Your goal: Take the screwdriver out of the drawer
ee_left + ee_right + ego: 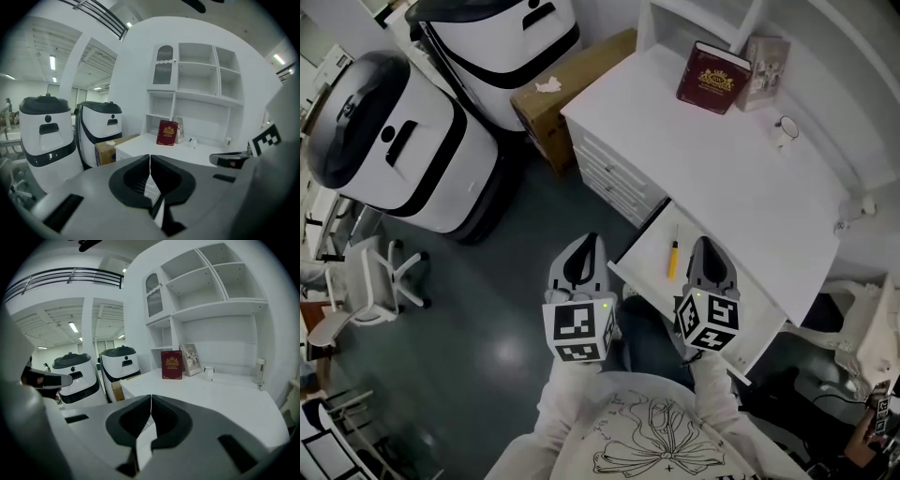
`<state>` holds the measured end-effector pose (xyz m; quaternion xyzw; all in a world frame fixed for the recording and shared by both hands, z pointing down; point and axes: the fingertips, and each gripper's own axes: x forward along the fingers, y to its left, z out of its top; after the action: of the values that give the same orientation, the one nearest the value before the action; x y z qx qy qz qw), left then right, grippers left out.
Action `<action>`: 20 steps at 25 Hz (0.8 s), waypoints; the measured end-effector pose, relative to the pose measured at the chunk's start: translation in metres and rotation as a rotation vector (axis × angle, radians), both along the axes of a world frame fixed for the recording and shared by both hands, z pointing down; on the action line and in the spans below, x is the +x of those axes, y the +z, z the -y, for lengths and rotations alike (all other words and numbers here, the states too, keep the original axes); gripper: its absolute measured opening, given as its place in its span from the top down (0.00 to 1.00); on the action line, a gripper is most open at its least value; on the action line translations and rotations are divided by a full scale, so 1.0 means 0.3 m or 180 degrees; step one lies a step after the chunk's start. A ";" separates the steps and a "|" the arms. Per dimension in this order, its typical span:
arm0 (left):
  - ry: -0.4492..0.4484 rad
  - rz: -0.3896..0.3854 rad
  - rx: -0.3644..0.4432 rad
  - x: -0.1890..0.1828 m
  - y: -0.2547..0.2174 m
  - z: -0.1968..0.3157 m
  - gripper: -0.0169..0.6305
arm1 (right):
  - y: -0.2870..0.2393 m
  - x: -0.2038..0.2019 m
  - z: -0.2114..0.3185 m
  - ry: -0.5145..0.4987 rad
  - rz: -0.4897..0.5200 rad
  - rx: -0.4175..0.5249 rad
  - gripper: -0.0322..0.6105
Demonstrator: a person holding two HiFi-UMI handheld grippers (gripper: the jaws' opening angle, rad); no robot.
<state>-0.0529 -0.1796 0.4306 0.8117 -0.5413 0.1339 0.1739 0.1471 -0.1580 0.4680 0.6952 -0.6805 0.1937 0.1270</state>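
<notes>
A screwdriver (673,259) with a yellow handle lies in the open drawer (648,251) of the white desk (741,187). My left gripper (588,245) hangs over the floor just left of the drawer's front corner, jaws shut with nothing in them. My right gripper (706,247) is over the drawer, just right of the screwdriver and apart from it, also shut and empty. In the left gripper view the left gripper (150,160) shows its jaws closed together. The right gripper (151,400) looks the same in its own view. Neither gripper view shows the screwdriver.
On the desk stand a red book (713,77), a picture frame (763,71) and a small mug (785,130). A cardboard box (572,80) and two large white machines (403,141) (502,42) stand left of the desk. An office chair (375,281) is at far left.
</notes>
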 end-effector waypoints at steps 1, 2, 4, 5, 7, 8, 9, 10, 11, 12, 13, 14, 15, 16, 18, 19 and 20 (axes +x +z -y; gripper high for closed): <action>0.0001 0.0009 -0.0026 0.006 0.015 0.013 0.96 | 0.017 0.006 0.013 -0.0004 0.0002 -0.0035 0.95; 0.0001 0.0016 -0.0052 0.012 0.029 0.026 0.96 | 0.033 0.012 0.024 -0.0009 0.0007 -0.0071 0.95; 0.0010 0.0033 -0.0107 0.027 0.059 0.047 0.96 | 0.064 0.022 0.044 -0.0020 0.0014 -0.0138 0.95; 0.0020 0.0045 -0.0132 0.036 0.073 0.055 0.96 | 0.078 0.027 0.053 -0.0024 0.0017 -0.0168 0.95; 0.0045 0.0064 -0.0172 0.058 0.099 0.069 0.96 | 0.110 0.040 0.066 -0.0034 0.0023 -0.0231 0.95; 0.0057 0.0071 -0.0193 0.069 0.112 0.075 0.96 | 0.128 0.046 0.072 -0.0044 0.0031 -0.0265 0.94; 0.0065 0.0078 -0.0216 0.080 0.126 0.082 0.96 | 0.146 0.050 0.078 -0.0058 0.0044 -0.0300 0.95; 0.0073 0.0086 -0.0243 0.090 0.140 0.088 0.96 | 0.164 0.054 0.083 -0.0076 0.0060 -0.0336 0.94; 0.0079 0.0094 -0.0270 0.100 0.155 0.093 0.96 | 0.181 0.057 0.087 -0.0094 0.0075 -0.0370 0.94; 0.0083 0.0103 -0.0297 0.108 0.170 0.099 0.96 | 0.198 0.060 0.090 -0.0109 0.0084 -0.0401 0.94; 0.0087 0.0114 -0.0323 0.116 0.185 0.104 0.96 | 0.215 0.064 0.093 -0.0120 0.0090 -0.0431 0.94; 0.0089 0.0125 -0.0348 0.124 0.201 0.108 0.96 | 0.231 0.068 0.096 -0.0128 0.0099 -0.0460 0.94; 0.0093 0.0138 -0.0374 0.132 0.217 0.113 0.96 | 0.249 0.072 0.098 -0.0135 0.0112 -0.0488 0.94; 0.0098 0.0152 -0.0400 0.139 0.234 0.116 0.96 | 0.266 0.076 0.100 -0.0142 0.0127 -0.0517 0.93; 0.0108 0.0185 -0.0456 0.151 0.267 0.119 0.96 | 0.302 0.080 0.101 -0.0157 0.0152 -0.0581 0.86; 0.0112 0.0199 -0.0483 0.155 0.282 0.120 0.96 | 0.320 0.081 0.101 -0.0166 0.0163 -0.0615 0.85; 0.0115 0.0210 -0.0510 0.159 0.297 0.120 0.96 | 0.338 0.080 0.100 -0.0177 0.0174 -0.0649 0.85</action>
<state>-0.0053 -0.2156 0.5198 0.8000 -0.5196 0.2065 0.2179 0.1711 -0.1881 0.5695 0.6541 -0.6794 0.2772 0.1838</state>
